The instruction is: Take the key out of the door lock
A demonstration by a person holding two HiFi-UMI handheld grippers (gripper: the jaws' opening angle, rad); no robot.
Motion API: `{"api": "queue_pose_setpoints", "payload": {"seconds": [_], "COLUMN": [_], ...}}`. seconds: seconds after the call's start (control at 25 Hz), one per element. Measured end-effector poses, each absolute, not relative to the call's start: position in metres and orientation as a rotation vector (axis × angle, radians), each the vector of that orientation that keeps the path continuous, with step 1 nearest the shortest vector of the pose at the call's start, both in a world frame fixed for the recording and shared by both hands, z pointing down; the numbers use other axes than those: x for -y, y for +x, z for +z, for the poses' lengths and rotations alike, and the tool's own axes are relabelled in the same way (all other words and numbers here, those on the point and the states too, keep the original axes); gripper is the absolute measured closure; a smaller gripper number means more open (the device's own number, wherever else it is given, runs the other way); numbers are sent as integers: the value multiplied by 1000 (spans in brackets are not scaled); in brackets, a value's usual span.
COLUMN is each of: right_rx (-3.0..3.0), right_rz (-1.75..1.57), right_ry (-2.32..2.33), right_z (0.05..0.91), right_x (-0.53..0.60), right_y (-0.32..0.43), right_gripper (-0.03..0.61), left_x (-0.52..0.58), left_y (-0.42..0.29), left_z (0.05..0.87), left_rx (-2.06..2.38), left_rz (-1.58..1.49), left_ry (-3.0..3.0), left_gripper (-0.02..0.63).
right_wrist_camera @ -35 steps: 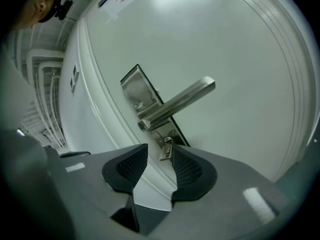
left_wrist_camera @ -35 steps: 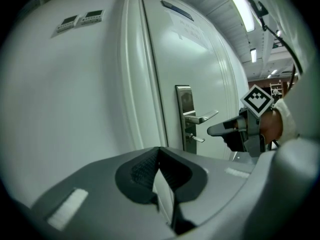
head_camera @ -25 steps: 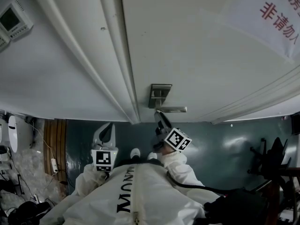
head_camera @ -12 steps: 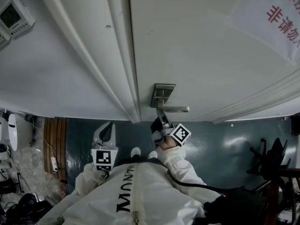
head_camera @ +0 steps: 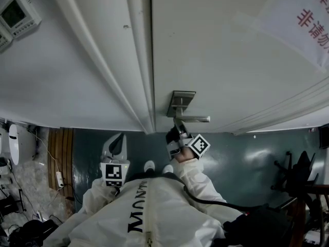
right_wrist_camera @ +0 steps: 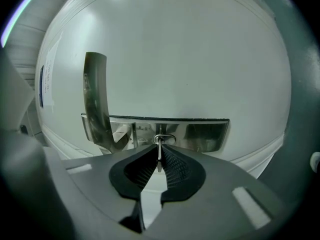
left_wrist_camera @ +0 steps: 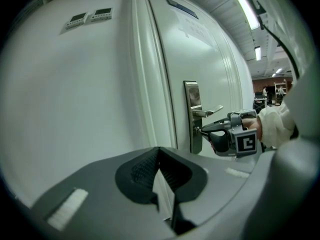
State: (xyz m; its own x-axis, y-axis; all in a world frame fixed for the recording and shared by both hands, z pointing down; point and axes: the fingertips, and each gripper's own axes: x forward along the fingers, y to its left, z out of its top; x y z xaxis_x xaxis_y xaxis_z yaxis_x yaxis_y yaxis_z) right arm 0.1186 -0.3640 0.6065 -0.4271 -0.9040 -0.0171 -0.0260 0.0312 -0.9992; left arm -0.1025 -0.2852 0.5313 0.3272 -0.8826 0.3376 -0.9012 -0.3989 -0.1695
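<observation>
One step is done: the key (right_wrist_camera: 159,160) is gripped, but it sits in the lock cylinder (right_wrist_camera: 164,138) on the metal lock plate (right_wrist_camera: 205,134), beside the handle (right_wrist_camera: 94,99). The right gripper (right_wrist_camera: 159,149) has just been closing, and its pads now pinch the key's flat head edge-on. Extraction is not yet done; it likely calls for a straight pull away from the door (right_wrist_camera: 190,59). The left gripper (left_wrist_camera: 159,153) hangs well aside, jaws together on nothing.

White door (head_camera: 231,50); silver lock plate (head_camera: 184,99); teal floor (head_camera: 247,158).
</observation>
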Motion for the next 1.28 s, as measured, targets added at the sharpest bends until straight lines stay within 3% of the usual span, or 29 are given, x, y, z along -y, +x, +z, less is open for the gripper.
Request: {"api": "queue_pose_setpoints", "payload": {"seconds": [1.28], "right_rx": [-1494], "right_rz": [-1479], "right_ry": [-960], "right_z": [610], "right_x": [343], "right_y": [121], "right_gripper": [557], "left_x": [265], "left_y": [-108], "left_z": [527], "left_rx": [1661], "left_rz": [574], "left_ry": [2563], "left_gripper": [614]}}
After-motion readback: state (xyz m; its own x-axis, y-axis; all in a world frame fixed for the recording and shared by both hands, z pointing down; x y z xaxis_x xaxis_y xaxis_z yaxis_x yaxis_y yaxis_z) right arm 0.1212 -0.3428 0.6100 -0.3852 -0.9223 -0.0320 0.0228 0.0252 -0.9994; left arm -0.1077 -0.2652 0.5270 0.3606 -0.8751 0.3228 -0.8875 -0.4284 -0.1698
